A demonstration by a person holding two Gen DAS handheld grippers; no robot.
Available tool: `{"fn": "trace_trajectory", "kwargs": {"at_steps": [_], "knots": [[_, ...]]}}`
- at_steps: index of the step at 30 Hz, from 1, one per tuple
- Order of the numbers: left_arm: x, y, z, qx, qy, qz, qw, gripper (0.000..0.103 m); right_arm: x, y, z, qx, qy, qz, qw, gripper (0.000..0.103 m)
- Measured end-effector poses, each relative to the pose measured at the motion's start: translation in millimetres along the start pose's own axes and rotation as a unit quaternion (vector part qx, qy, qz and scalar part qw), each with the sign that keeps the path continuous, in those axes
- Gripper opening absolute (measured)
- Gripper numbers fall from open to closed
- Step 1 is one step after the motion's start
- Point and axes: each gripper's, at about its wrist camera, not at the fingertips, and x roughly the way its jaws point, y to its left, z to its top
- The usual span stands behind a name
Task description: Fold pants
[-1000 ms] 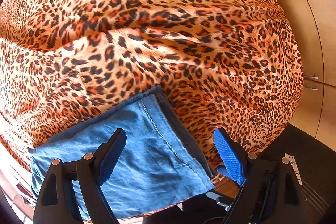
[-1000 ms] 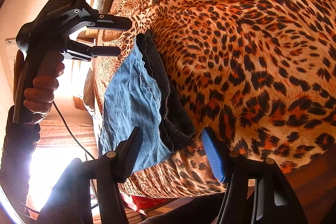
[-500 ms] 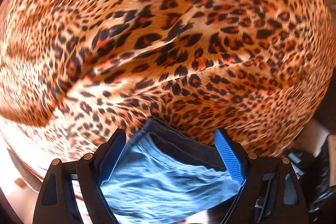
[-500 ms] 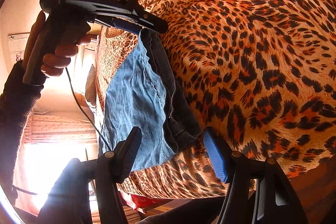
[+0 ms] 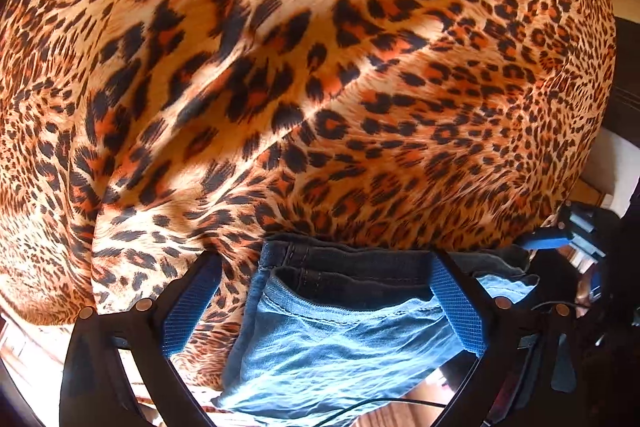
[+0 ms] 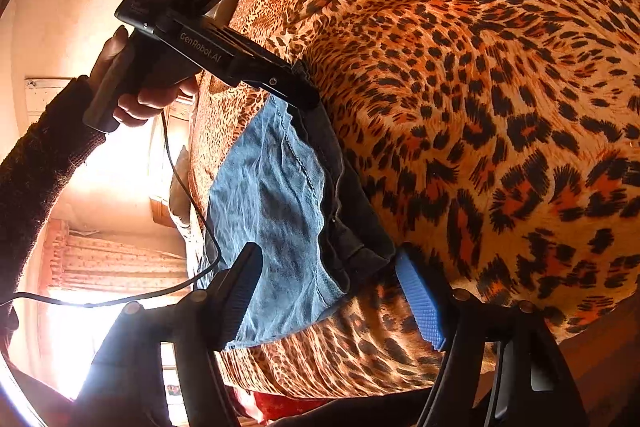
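Observation:
The folded blue denim pants (image 5: 340, 343) lie on the leopard-print bedspread (image 5: 304, 75) near the bed's edge, light inside facing up, dark waistband edge (image 5: 344, 267) toward the bed's middle. My left gripper (image 5: 320, 303) is open, its jaws straddling one corner of the pants. In the right wrist view the pants (image 6: 280, 211) stretch away from my open right gripper (image 6: 332, 295), whose jaws straddle the near corner. The left gripper (image 6: 304, 95) shows there too, low at the pants' far corner, held by a hand.
The bedspread (image 6: 480, 87) covers the whole bed. A black cable (image 6: 188, 187) hangs from the left gripper. A bright window with curtains (image 6: 112, 267) lies beyond the bed's edge. Dark objects (image 5: 592, 239) sit at the right.
My left gripper has dropped from above the pants and swung round to their far corner, jaws now astride it. My right gripper has edged slightly closer to the near corner.

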Motion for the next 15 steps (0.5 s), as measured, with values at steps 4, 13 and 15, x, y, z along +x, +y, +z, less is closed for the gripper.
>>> {"fn": "trace_trajectory", "kwargs": {"at_steps": [4, 13, 15], "knots": [[-2, 3, -5, 0.009, -0.017, -0.044, 0.9988, 0.102, -11, -6, -19, 0.060, -0.045, 0.002, 0.997, 0.071], [16, -13, -14, 0.080, 0.015, -0.052, 0.9953, 0.102, -12, -10, -55, 0.130, -0.089, 0.012, 0.987, 0.071], [23, -23, -21, 0.101, 0.017, -0.039, 0.9939, 0.102, -12, -7, -54, 0.139, -0.099, 0.012, 0.985, 0.071]]}}
